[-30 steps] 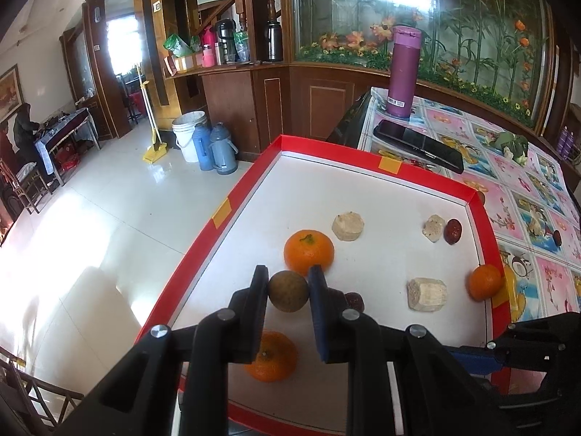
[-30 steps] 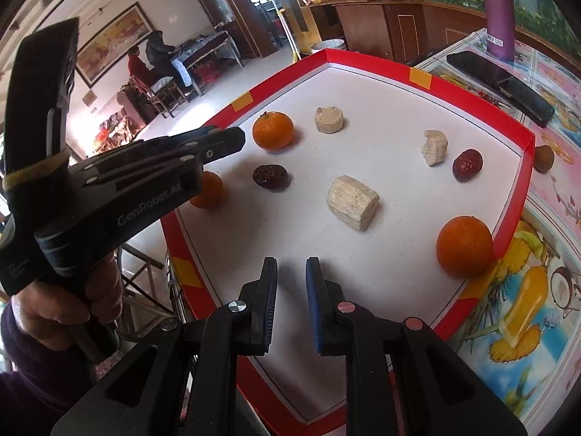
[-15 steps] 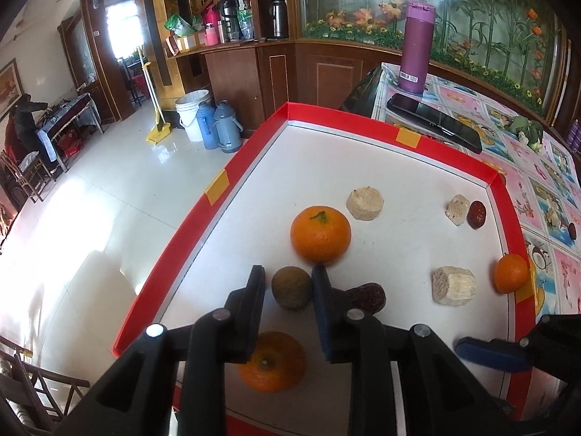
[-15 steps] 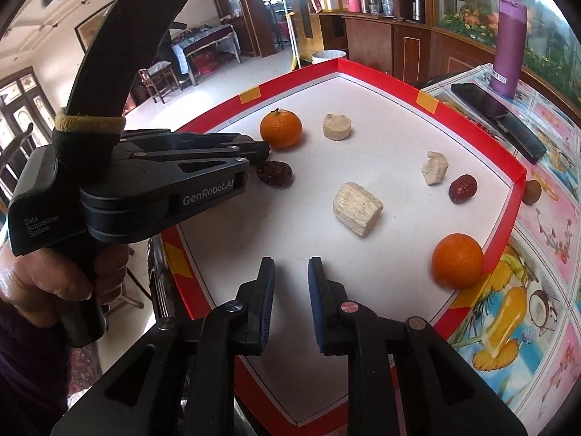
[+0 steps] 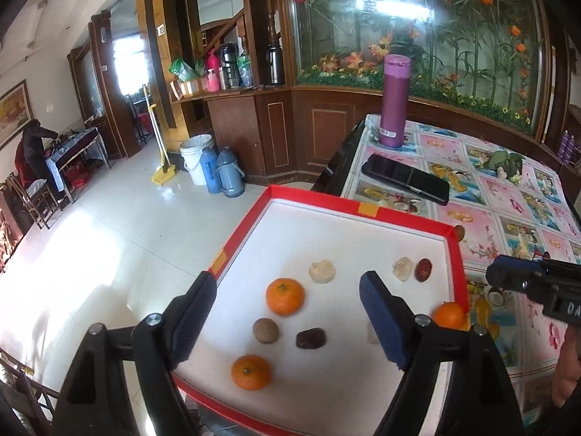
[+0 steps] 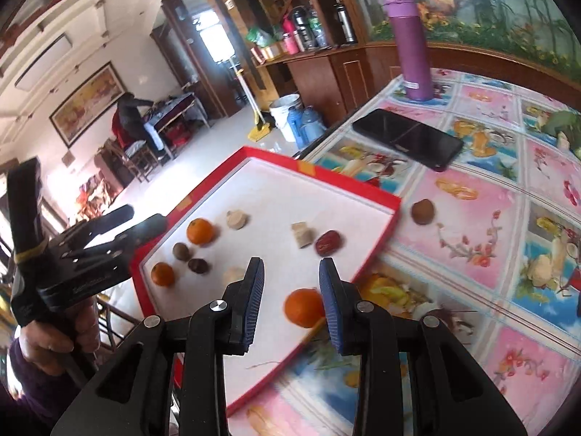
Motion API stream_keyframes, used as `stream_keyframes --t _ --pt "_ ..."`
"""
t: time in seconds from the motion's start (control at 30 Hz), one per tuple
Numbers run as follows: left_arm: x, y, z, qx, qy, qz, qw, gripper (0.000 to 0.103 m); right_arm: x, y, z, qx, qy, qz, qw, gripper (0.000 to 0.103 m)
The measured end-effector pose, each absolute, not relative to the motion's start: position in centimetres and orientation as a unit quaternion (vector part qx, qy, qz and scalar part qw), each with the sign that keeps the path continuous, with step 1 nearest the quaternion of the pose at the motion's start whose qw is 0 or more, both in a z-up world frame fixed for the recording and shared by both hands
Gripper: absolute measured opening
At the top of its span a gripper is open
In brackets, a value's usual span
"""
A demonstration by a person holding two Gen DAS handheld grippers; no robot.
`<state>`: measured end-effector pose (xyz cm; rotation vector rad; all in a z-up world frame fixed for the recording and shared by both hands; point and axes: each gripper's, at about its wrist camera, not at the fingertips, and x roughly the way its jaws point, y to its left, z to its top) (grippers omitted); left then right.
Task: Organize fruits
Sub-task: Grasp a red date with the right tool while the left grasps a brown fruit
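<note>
My left claw (image 5: 287,321), angled down over the red-rimmed tray (image 5: 366,209), had just sprung wide and released the brown round fruit (image 5: 266,330), which lay on the white floor between two mandarins, while my right claw (image 6: 290,299) hung partly parted, empty, above a third mandarin (image 6: 303,307) near the tray's rim.

Red-rimmed tray (image 5: 455,254) on patterned tablecloth (image 5: 508,196)

Fruits lay scattered in a tray (image 5: 455,250) at the bench's (image 6: 472,218) near left; a phone (image 5: 405,178) and a flask (image 5: 394,101) stood beyond it.
</note>
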<state>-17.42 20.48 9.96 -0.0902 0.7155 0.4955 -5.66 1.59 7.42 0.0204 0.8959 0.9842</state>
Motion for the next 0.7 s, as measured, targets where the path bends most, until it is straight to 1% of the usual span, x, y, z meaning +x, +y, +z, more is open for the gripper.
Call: stream_keyframes --t 0.03,0.23,0.47,0.7 --pt "-17.3 19.8 10.3 -0.039 0.344 0.232 0.909 0.088 -4.7 0.4 7.6 0.024 0.417 0.448 0.790 0.030" --pt "-15.6 15.7 11.1 -0.006 0.343 0.183 0.921 0.092 -0.2 -7.3 8.3 0.099 0.419 0.395 0.812 0.030" --pt "-13.3 11.1 10.1 0.040 0.361 0.135 0.922 0.092 3.1 -15.0 8.2 0.176 0.425 0.350 0.816 0.031" --pt "-12.3 8.3 9.2 0.065 0.377 0.101 0.918 0.092 4.4 -16.4 7.0 0.175 0.460 0.316 0.811 0.031"
